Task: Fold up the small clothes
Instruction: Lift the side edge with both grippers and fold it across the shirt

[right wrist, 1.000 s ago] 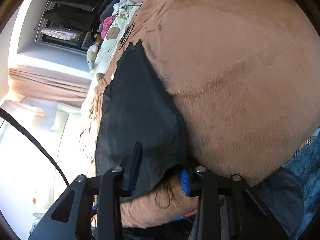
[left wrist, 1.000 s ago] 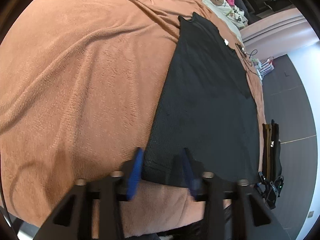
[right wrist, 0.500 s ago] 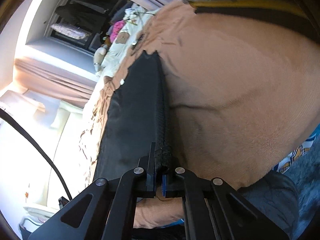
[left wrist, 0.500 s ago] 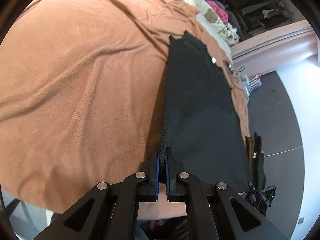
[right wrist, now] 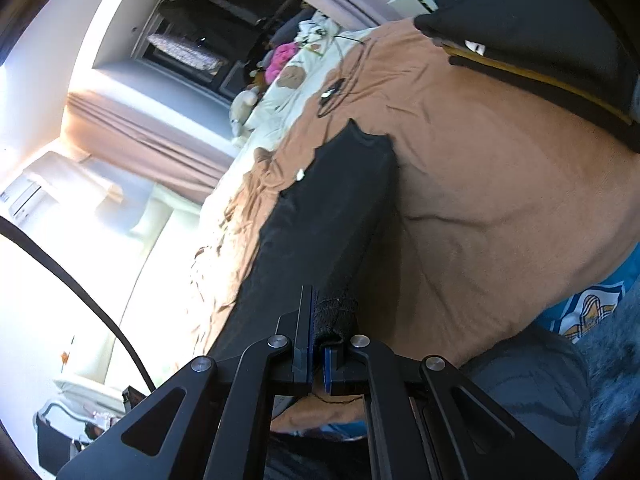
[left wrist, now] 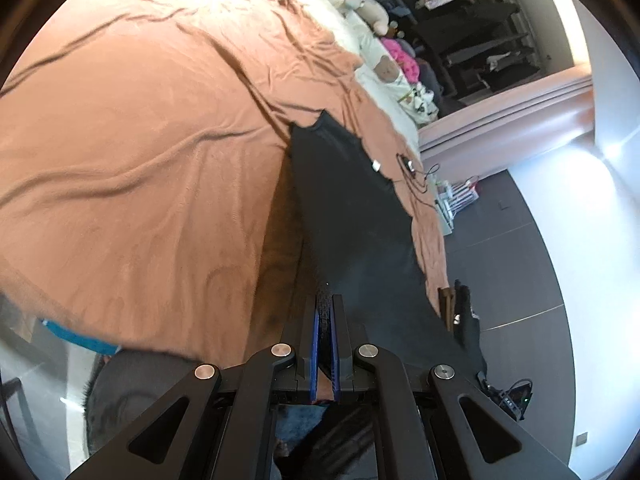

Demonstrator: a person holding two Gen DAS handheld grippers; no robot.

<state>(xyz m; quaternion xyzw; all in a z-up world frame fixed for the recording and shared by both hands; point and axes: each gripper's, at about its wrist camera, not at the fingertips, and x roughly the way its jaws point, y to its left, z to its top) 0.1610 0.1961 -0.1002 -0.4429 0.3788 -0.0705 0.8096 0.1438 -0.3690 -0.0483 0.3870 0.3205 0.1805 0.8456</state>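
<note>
A dark grey T-shirt [left wrist: 352,216] lies lengthwise on an orange-brown blanket [left wrist: 140,140] that covers a bed. My left gripper [left wrist: 325,308] is shut on the shirt's near hem corner, and the cloth rises off the blanket toward it. In the right wrist view the same T-shirt [right wrist: 320,216] stretches away from my right gripper [right wrist: 320,312], which is shut on the other near hem corner, bunched between the blue pads. The far collar end [right wrist: 360,136] still rests on the blanket [right wrist: 500,184].
Cream pillows and soft toys [left wrist: 384,60] lie at the bed's head. A cable with a small device [left wrist: 412,168] rests beside the shirt. Folded dark clothes [right wrist: 540,40] sit on the blanket. Grey floor [left wrist: 520,280] lies past the bed's edge, and curtains [right wrist: 140,132] hang on the other side.
Both grippers went from open around the hem corners to shut on them. Both then rose, and the near end of the shirt lifted off the blanket.
</note>
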